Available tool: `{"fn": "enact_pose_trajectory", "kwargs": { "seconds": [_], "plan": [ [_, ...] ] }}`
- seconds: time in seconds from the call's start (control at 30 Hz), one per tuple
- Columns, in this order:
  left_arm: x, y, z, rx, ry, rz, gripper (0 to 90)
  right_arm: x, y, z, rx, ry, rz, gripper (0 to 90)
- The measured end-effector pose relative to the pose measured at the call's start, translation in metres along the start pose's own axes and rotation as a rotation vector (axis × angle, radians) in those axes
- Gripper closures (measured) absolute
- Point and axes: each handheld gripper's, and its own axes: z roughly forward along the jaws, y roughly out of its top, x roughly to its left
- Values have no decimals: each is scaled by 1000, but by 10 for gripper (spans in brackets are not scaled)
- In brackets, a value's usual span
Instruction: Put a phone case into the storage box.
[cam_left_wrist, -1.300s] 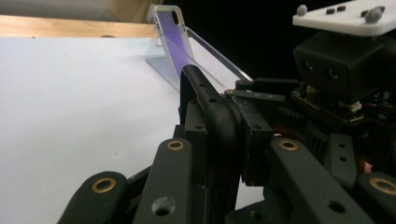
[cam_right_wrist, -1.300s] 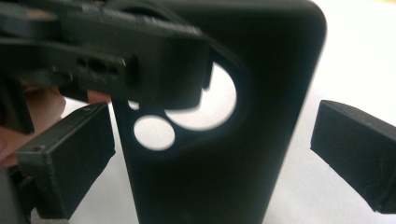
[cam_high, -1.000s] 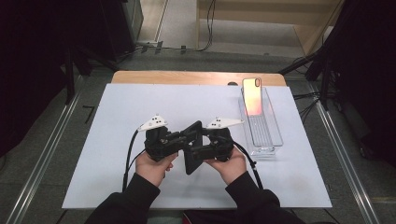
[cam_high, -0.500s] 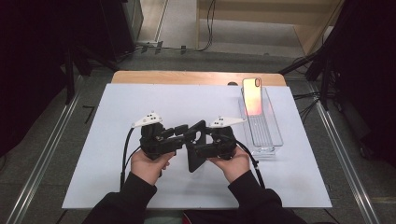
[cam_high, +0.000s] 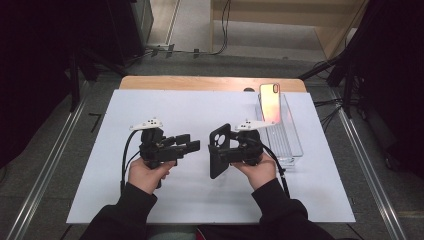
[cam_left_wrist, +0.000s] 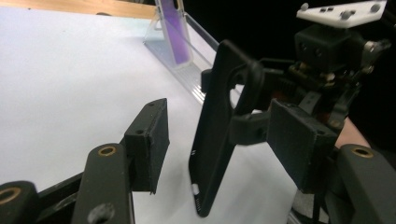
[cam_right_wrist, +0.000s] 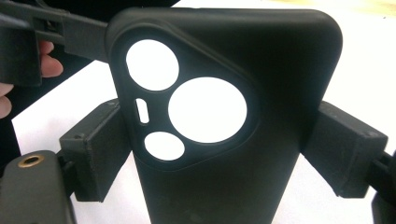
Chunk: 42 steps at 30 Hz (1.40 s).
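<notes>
The right gripper (cam_high: 223, 152) clamps a black case (cam_high: 219, 151) by its side edges, upright above the mat (cam_high: 190, 107), camera cutouts up. The left gripper (cam_high: 194, 145), just opened, stands apart beside it, empty.

A wooden worktop (cam_high: 150, 82) carries a large white sheet (cam_high: 165, 110) covering nearly all of it. On the sheet's far right side lies a clear plastic tray (cam_high: 292, 145), with a phone (cam_high: 269, 101) standing upright at its far end.
</notes>
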Motion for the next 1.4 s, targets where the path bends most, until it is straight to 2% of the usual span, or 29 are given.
{"fn": "enact_pose_trajectory", "kwargs": {
  "seconds": [0.1, 0.23, 0.43, 0.57, 0.67, 0.8, 0.97, 1.4],
  "plan": [
    [4, -2, 1, 29, -9, 0, 375, -2, 1, -2, 1, 2, 0, 120],
    [8, -5, 2, 89, -28, 21, 365, -4, 1, -3, 4, 9, -4, 120],
    [8, -10, 6, 199, -54, 96, 357, -5, 1, -4, 15, 22, -16, 120],
    [6, -16, 10, 267, -44, 185, 335, -6, 1, -5, 23, 29, -19, 120],
    [8, -22, 12, 297, -48, 205, 335, -6, 1, -5, 27, 33, -20, 120],
    [11, -28, 14, 318, -47, 205, 334, -7, 1, -6, 35, 37, -16, 120],
    [14, -36, 12, 347, -41, 238, 321, -8, 1, -7, 54, 56, -18, 120],
    [23, -50, -1, 353, -17, 206, 314, -5, 3, -8, 83, 79, -45, 120]
  ]
}}
